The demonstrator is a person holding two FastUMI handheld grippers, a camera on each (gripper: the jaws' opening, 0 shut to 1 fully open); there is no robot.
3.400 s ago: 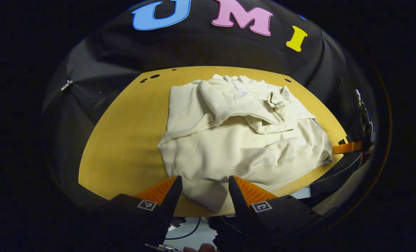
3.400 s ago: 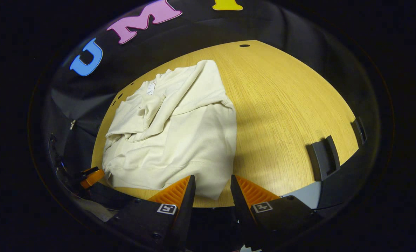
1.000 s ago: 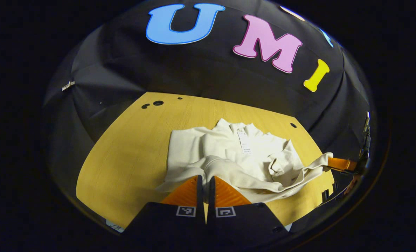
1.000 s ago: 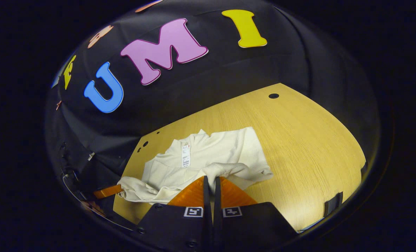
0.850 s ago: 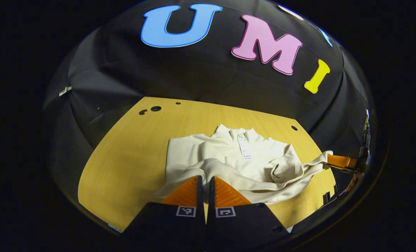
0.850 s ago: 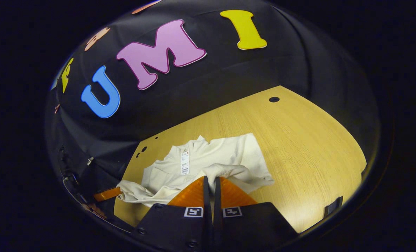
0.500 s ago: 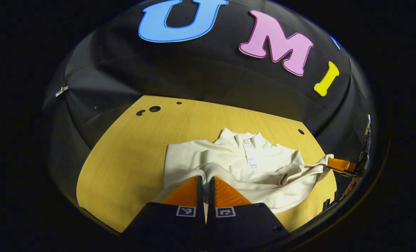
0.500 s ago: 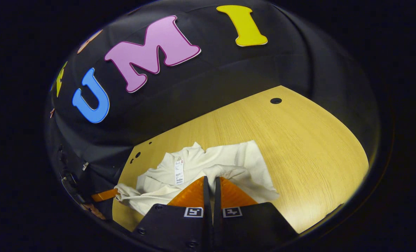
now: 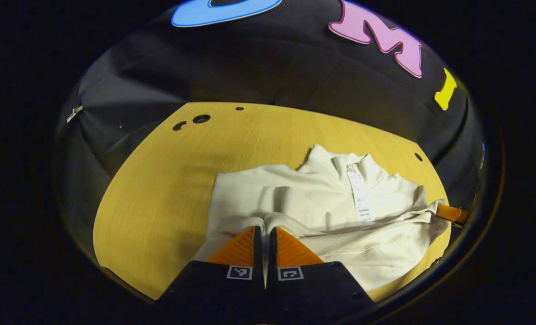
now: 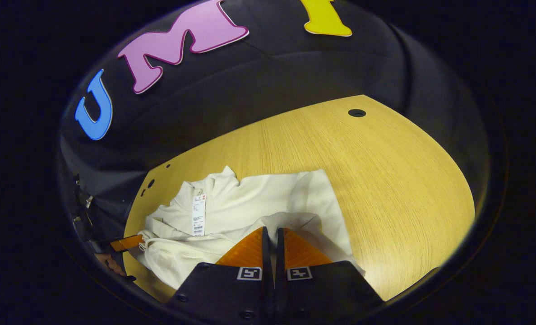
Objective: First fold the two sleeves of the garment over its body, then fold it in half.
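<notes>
Carried farther over folded sleeves since earlier: hem of cream garment [image 9: 322, 203], pinched in left hand-held gripper [image 9: 264, 231] and right hand-held gripper [image 10: 272, 232]. Lying on yellow table [image 10: 385, 180]; black booth wall behind.

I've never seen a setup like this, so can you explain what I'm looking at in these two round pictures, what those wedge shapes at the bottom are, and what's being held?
No robot here: a person holds a two-finger gripper in each hand, and each carries a fisheye camera looking along its own fingers. One picture is from the left gripper, the other from the right gripper; the wedges at the bottom are their fingers. A cream garment with a paper tag lies on a wooden table in a black cloth booth. Each gripper is shut on the garment's hem, lifted over its body toward the collar, so it is being folded in half. At the left view's right edge, the right gripper's fingers pinch that hem.
</notes>
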